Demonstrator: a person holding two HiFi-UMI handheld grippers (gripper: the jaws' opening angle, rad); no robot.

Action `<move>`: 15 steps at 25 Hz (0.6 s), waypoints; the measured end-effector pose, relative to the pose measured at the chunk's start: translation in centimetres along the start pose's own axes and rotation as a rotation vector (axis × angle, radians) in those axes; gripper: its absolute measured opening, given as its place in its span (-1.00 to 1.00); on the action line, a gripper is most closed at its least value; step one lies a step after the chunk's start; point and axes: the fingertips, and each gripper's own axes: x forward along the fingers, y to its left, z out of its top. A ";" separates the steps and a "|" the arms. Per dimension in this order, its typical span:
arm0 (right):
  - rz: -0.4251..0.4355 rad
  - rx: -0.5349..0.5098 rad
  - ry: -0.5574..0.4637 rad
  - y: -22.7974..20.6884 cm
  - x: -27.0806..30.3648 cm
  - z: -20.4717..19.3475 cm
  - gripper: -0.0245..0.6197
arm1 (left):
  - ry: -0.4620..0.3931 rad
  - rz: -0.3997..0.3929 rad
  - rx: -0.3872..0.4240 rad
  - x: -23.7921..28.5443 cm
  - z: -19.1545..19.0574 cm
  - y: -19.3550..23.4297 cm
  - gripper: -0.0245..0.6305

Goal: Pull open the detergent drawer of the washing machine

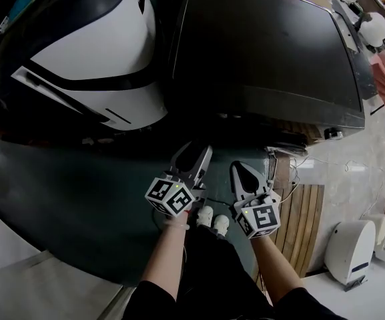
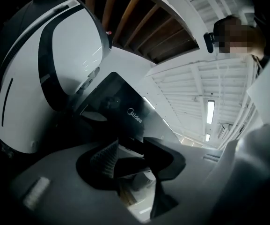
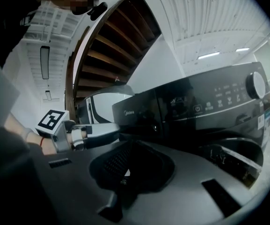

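A dark Midea washing machine [image 1: 265, 45] stands ahead of me, its top filling the upper middle of the head view. In the right gripper view its front panel shows a round knob [image 3: 256, 84], and the logo section at the left, the detergent drawer front [image 3: 139, 112], sits flush with the panel. My left gripper [image 1: 193, 153] [image 2: 130, 158] is open with nothing between its pads, short of the machine's front. My right gripper [image 1: 243, 171] [image 3: 127, 165] is beside it, jaws shut on nothing, also apart from the machine.
A rounded white and black appliance [image 1: 92, 52] [image 2: 55, 69] stands left of the washing machine. Below lie a dark floor mat [image 1: 65, 192], wooden slats [image 1: 302, 219] and the person's shoes [image 1: 212, 220]. White units [image 1: 349, 249] stand at the right.
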 end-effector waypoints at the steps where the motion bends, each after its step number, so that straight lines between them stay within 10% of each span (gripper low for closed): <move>1: -0.002 0.005 -0.002 -0.1 0.3 -0.1 -0.86 | -0.007 -0.002 -0.017 0.3 0.1 0.4 -0.46; 15: -0.042 0.004 -0.003 -0.4 2.7 -1.5 -0.86 | -0.097 -0.100 -0.281 2.9 1.0 2.4 -0.34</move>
